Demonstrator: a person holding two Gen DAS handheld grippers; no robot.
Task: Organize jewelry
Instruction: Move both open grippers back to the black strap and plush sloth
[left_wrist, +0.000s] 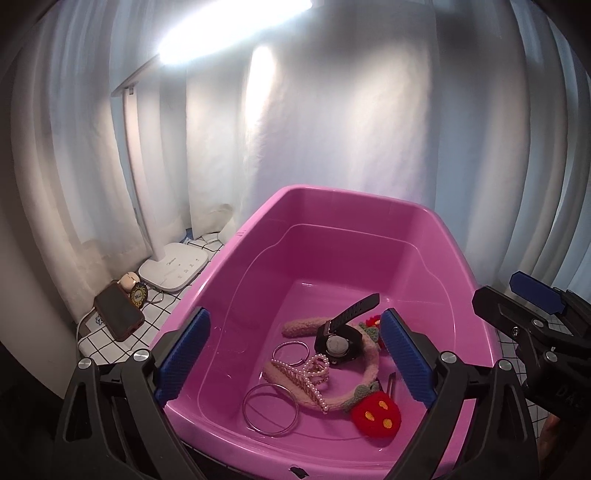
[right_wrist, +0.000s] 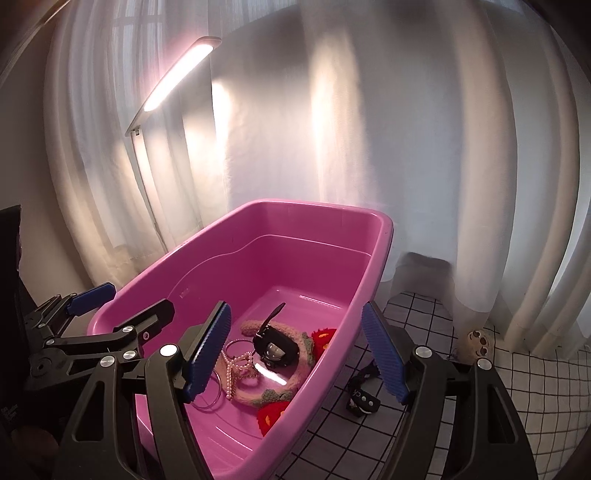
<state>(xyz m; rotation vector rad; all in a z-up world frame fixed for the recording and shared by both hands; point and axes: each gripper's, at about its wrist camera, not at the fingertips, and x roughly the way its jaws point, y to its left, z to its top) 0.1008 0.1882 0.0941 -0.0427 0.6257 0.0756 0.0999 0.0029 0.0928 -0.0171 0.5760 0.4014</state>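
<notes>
A pink plastic tub (left_wrist: 236, 258) (right_wrist: 380, 236) holds the jewelry: a black watch (left_wrist: 338, 341) (right_wrist: 275, 347), a pink fuzzy headband (left_wrist: 369, 354) with red knitted flowers (left_wrist: 376, 411), a pearl hair claw (left_wrist: 308, 373) (right_wrist: 240, 369) and two silver bangles (left_wrist: 270, 410) (left_wrist: 291, 353). My left gripper (left_wrist: 295, 358) is open and empty, hovering over the tub. My right gripper (right_wrist: 295, 350) is open and empty above the tub's right rim. A black strap-like item (right_wrist: 364, 397) lies on the checked cloth just right of the tub.
A white desk lamp base (left_wrist: 173, 269) stands left of the tub, with a phone (left_wrist: 118, 314) and small trinkets beside it. White curtains hang behind. A checked tablecloth (right_wrist: 424, 325) covers the table. A small ornament (right_wrist: 478, 338) sits at the right by the curtain.
</notes>
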